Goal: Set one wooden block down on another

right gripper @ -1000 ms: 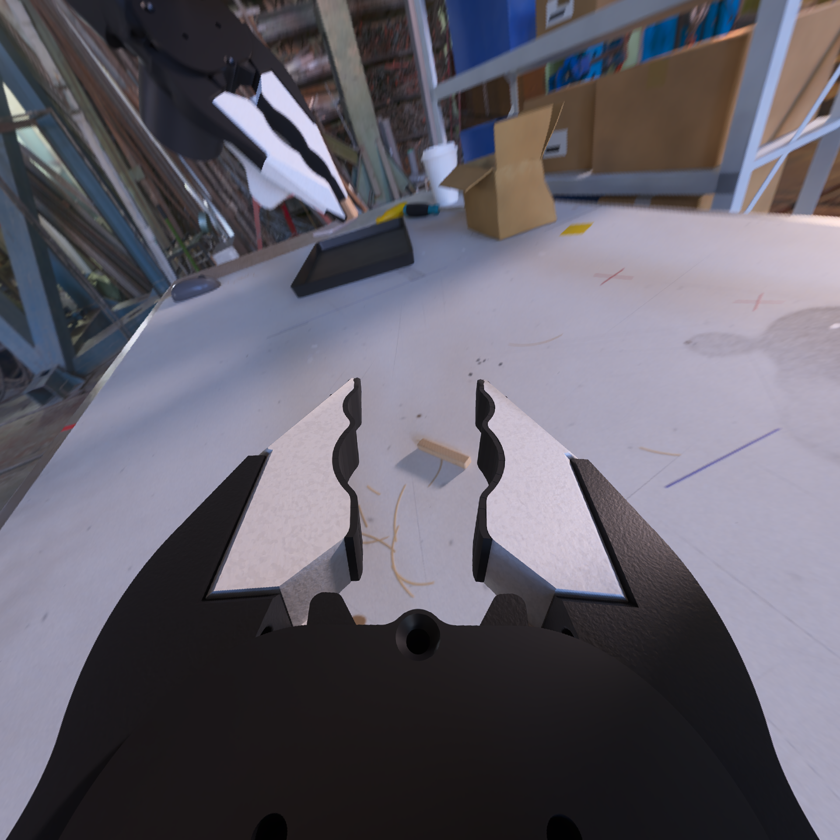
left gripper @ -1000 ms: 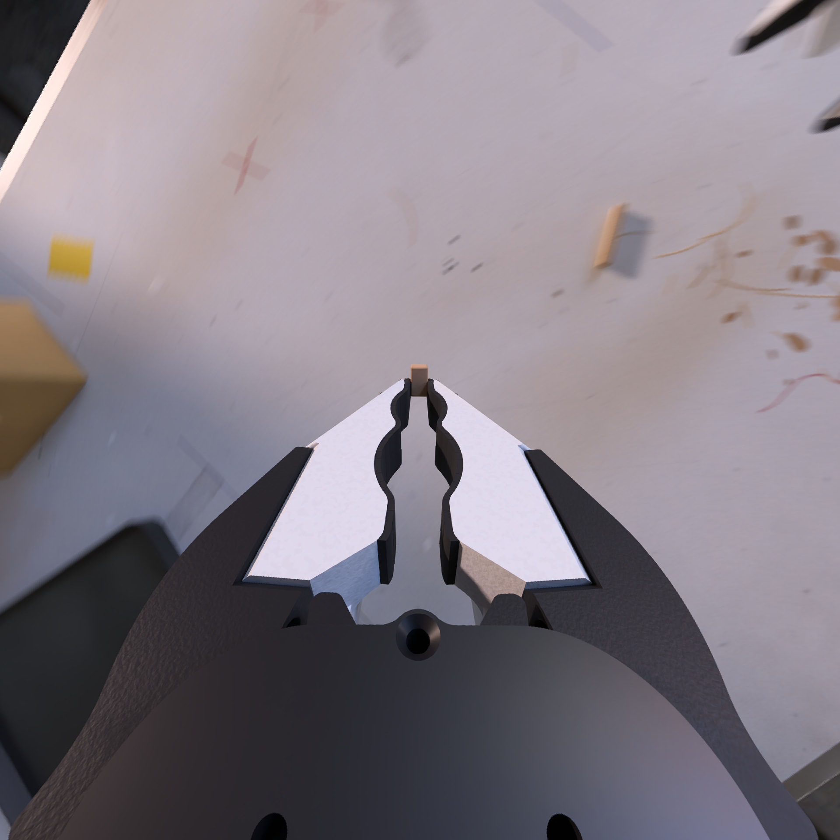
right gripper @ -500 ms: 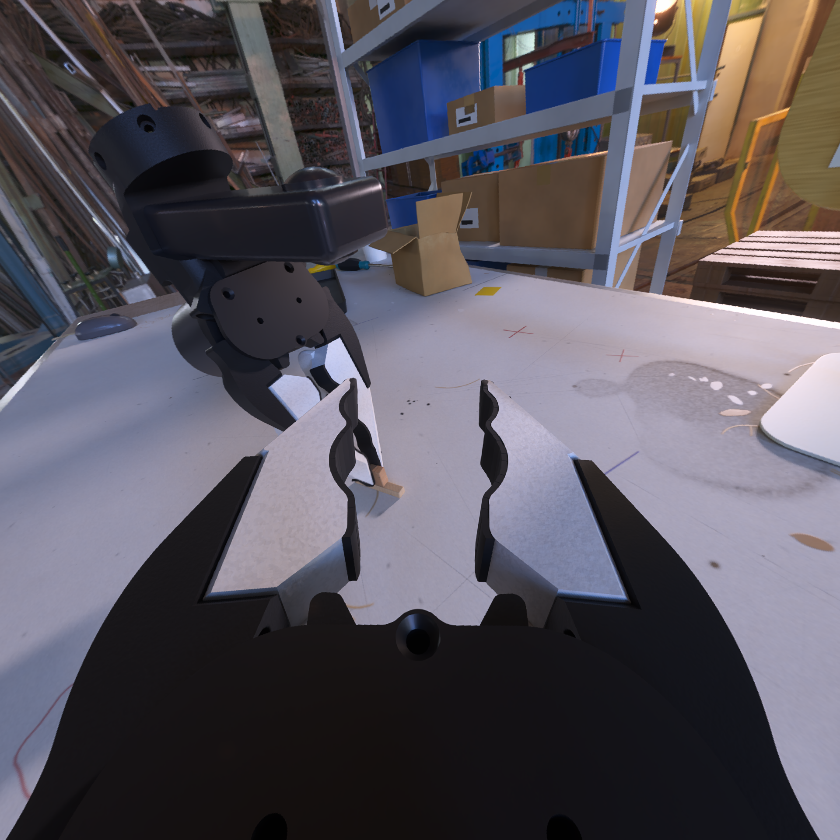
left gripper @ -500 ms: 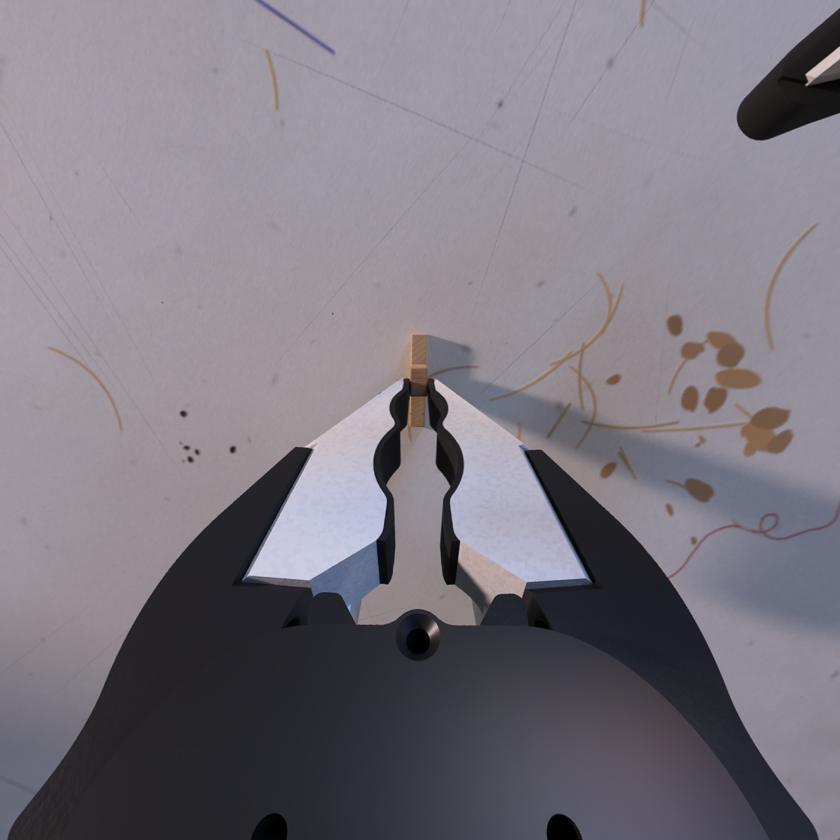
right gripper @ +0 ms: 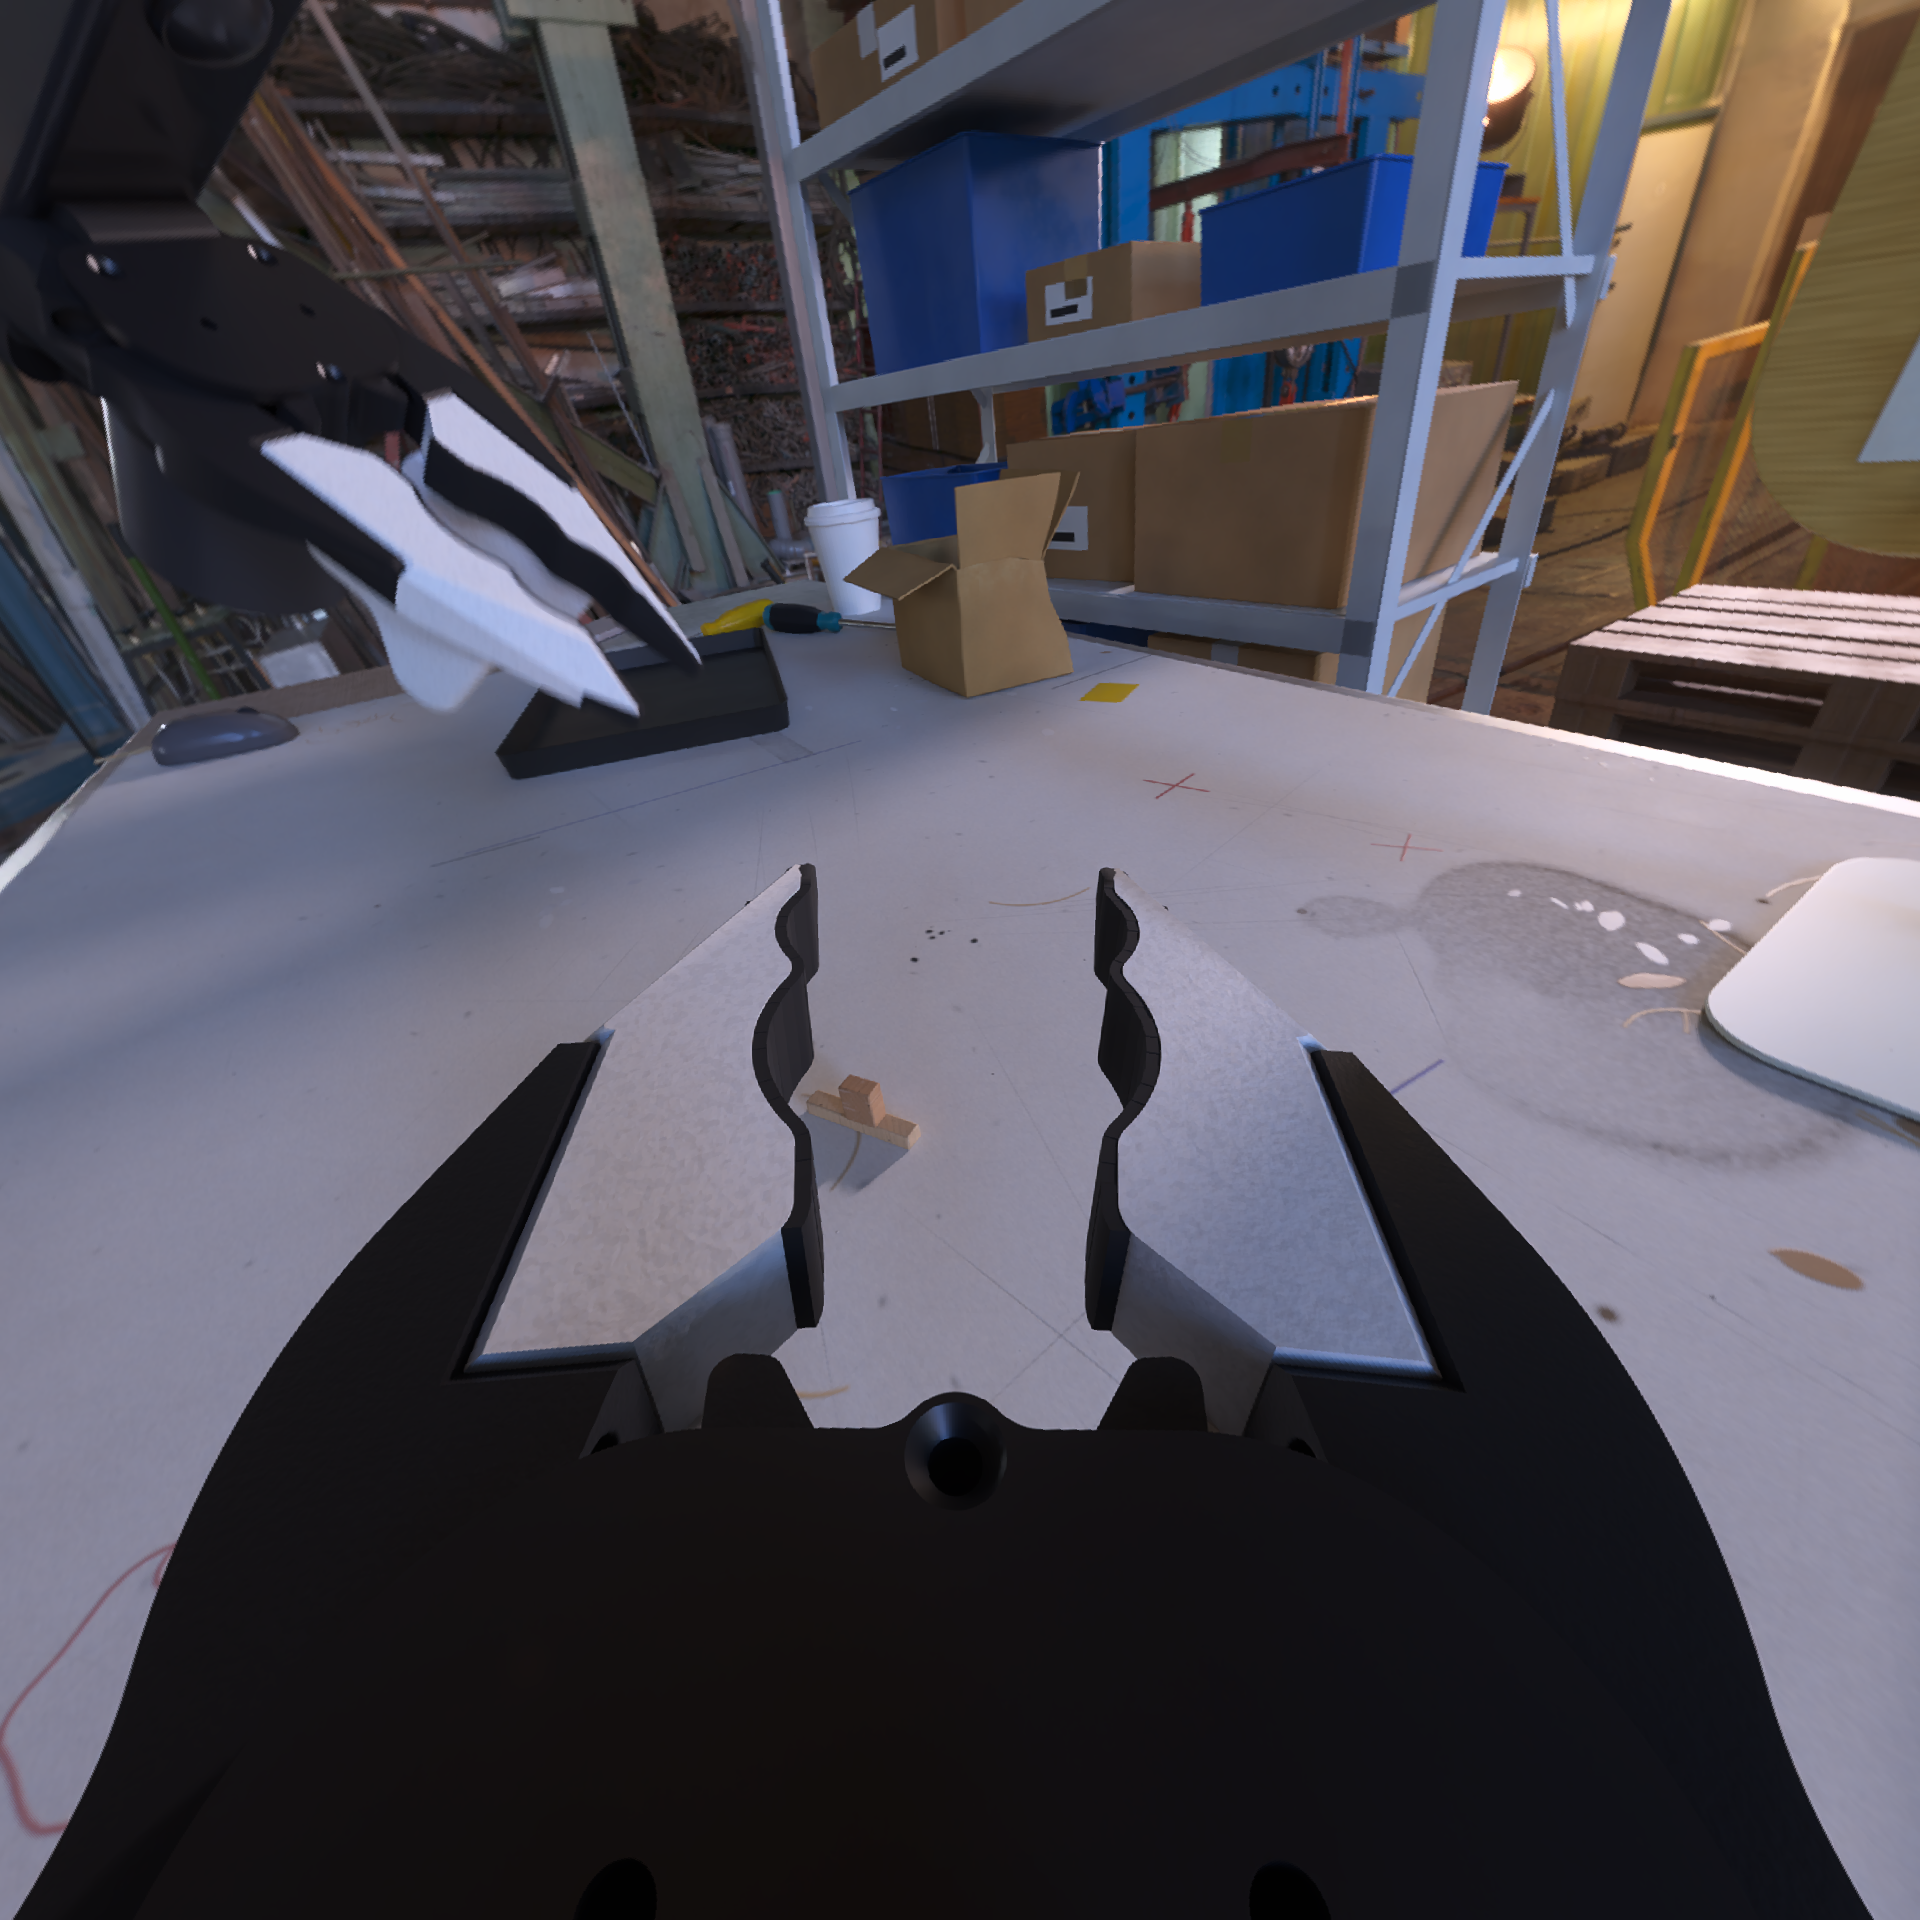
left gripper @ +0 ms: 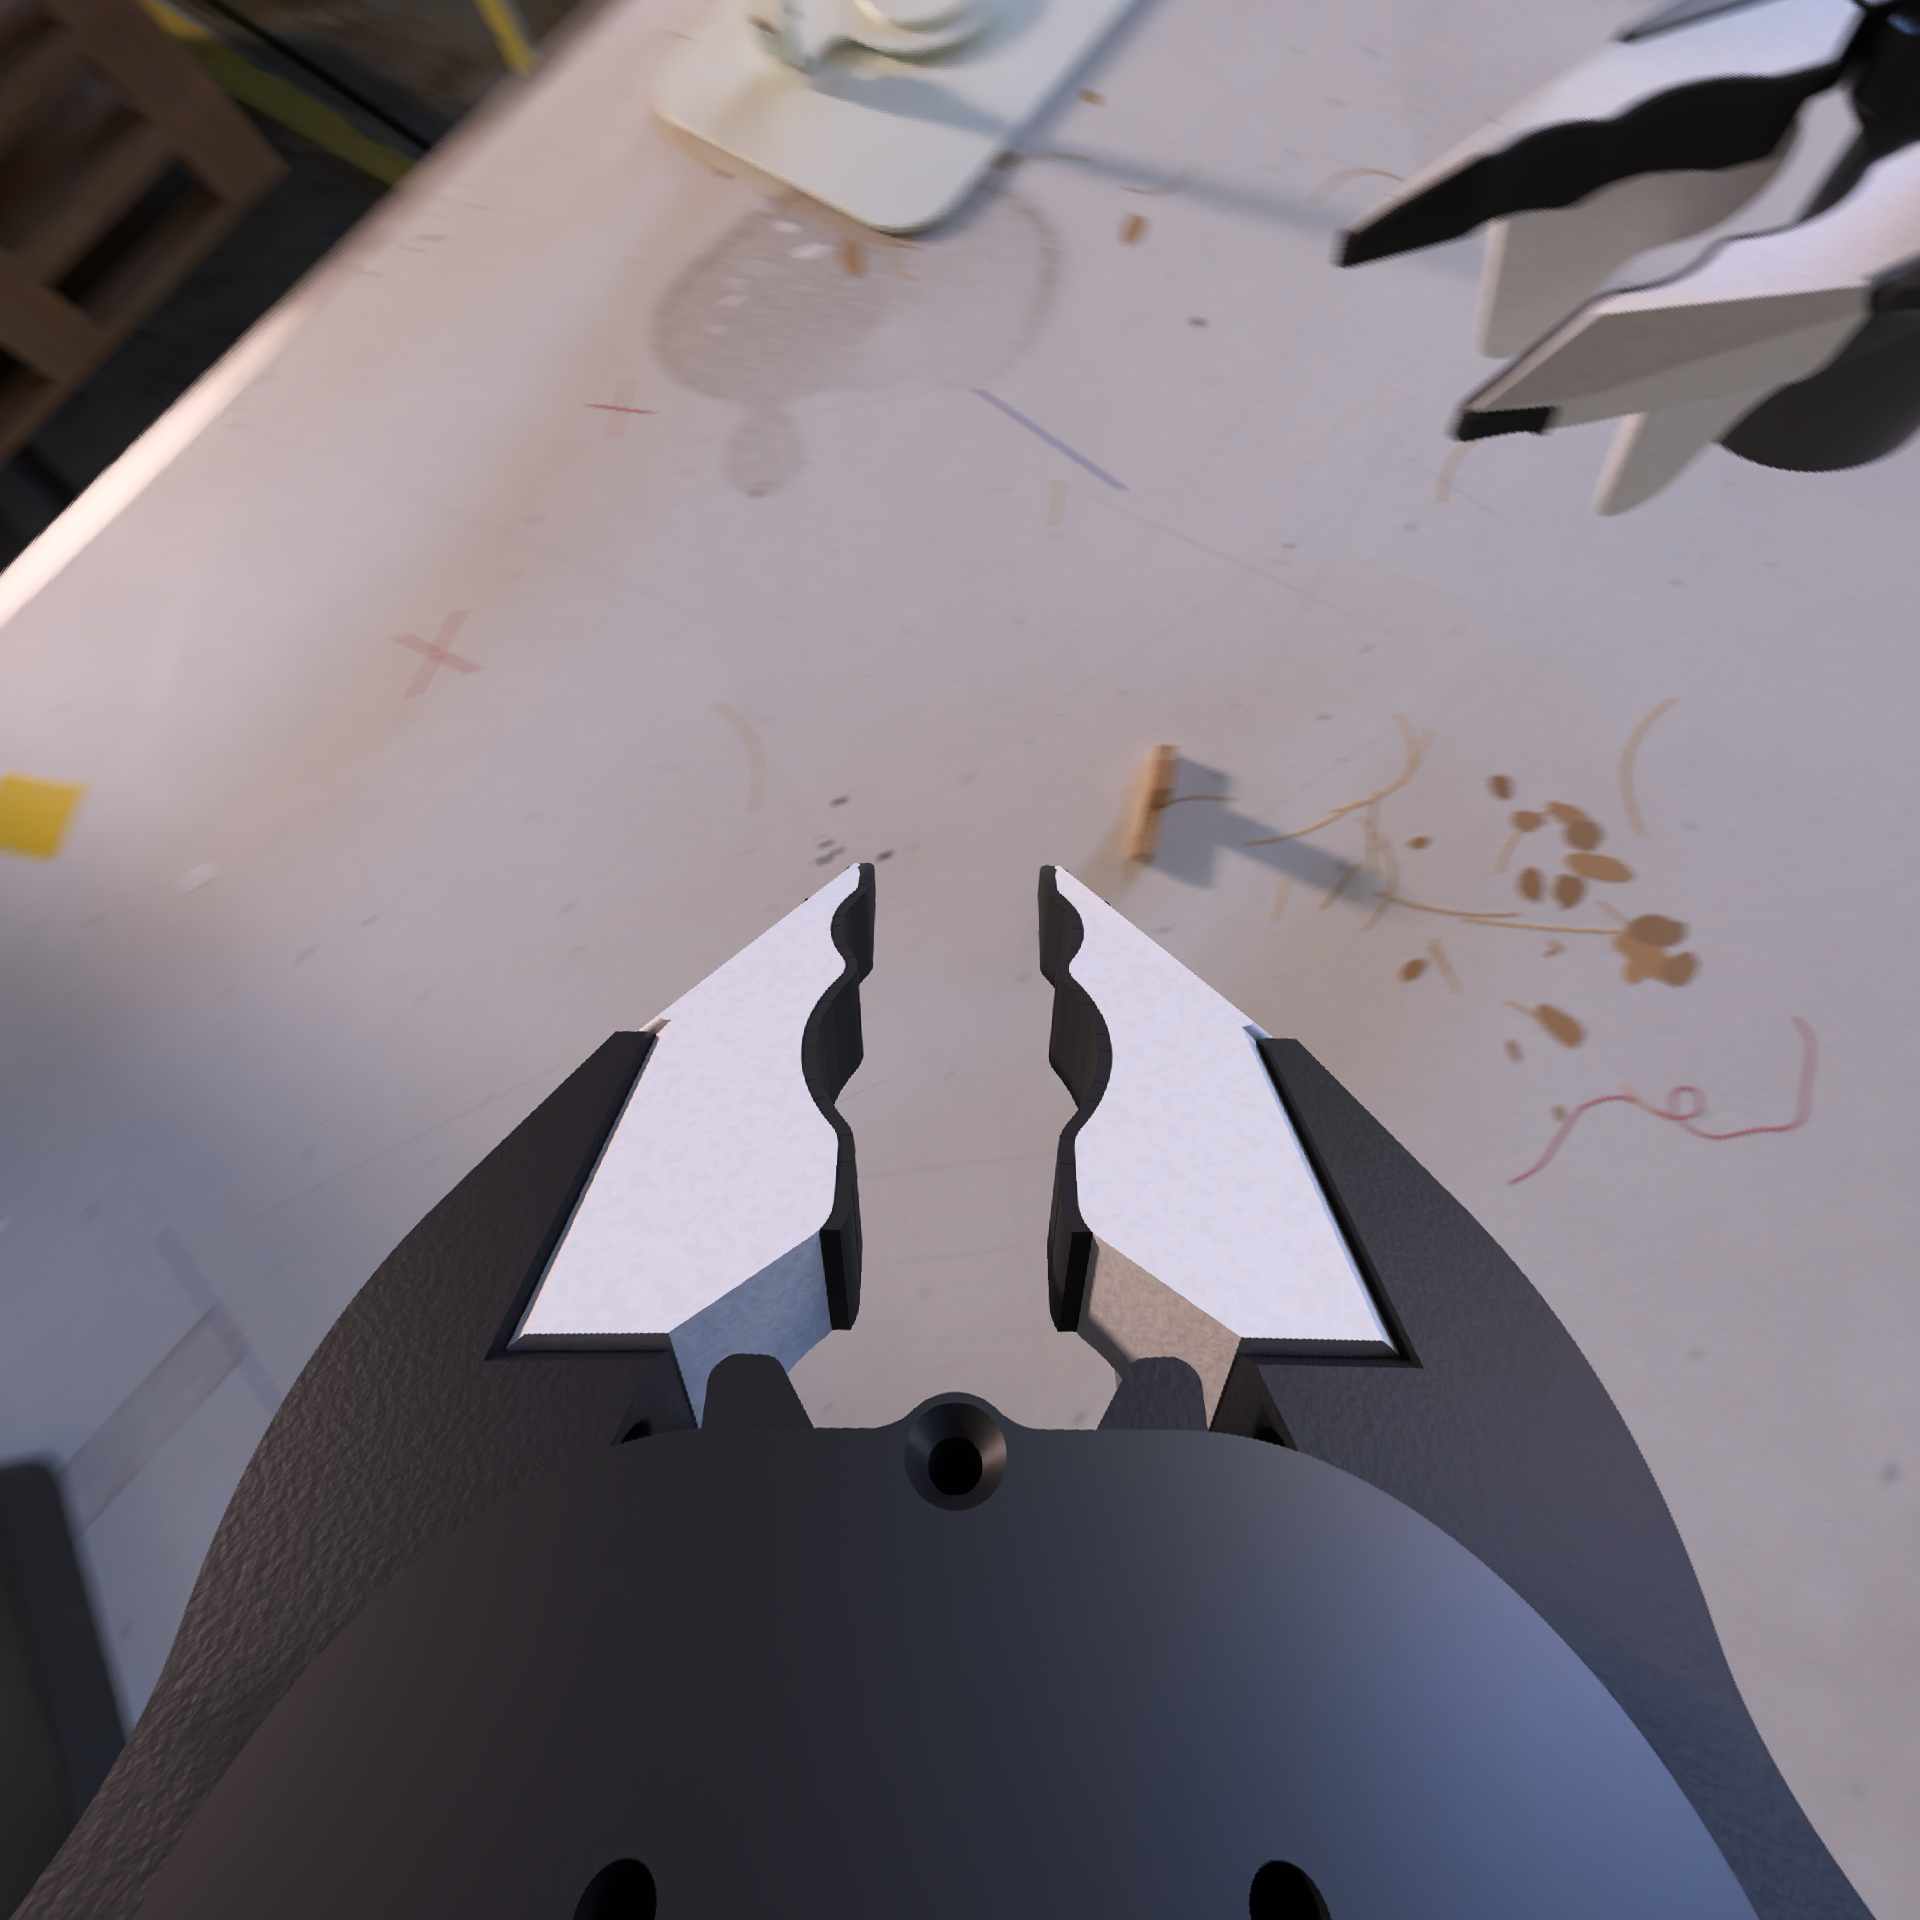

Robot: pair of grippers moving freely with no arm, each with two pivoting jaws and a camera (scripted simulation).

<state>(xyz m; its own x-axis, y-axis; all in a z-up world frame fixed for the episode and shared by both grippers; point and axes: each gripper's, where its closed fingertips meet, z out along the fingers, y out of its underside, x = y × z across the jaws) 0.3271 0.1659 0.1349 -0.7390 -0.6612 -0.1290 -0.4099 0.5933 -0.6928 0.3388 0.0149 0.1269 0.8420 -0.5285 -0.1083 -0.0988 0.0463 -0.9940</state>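
A small wooden cube (right gripper: 861, 1097) sits on top of a flat wooden slat (right gripper: 879, 1126) on the white table (right gripper: 1039, 1195). In the left wrist view the stack (left gripper: 1151, 802) shows edge-on, blurred, ahead and to the right of my left gripper (left gripper: 956, 883). The left gripper is open and empty, raised above the table. It also shows in the right wrist view (right gripper: 649, 665), high at the left. My right gripper (right gripper: 956, 883) is open and empty, with the stack between its fingers, close to the left finger (right gripper: 707, 1091). It shows in the left wrist view (left gripper: 1403, 332) too.
A white flat board (right gripper: 1829, 997) lies at the right. A black tray (right gripper: 665, 717), a cardboard box (right gripper: 977, 603), a white cup (right gripper: 844, 551) and a screwdriver (right gripper: 769, 619) stand at the far side. Wood shavings (left gripper: 1590, 894) lie near the stack. Shelving (right gripper: 1195, 312) stands behind the table.
My left gripper has opened, let go of the cube on the slat, and pulled up and back to the left. My right gripper has barely moved.
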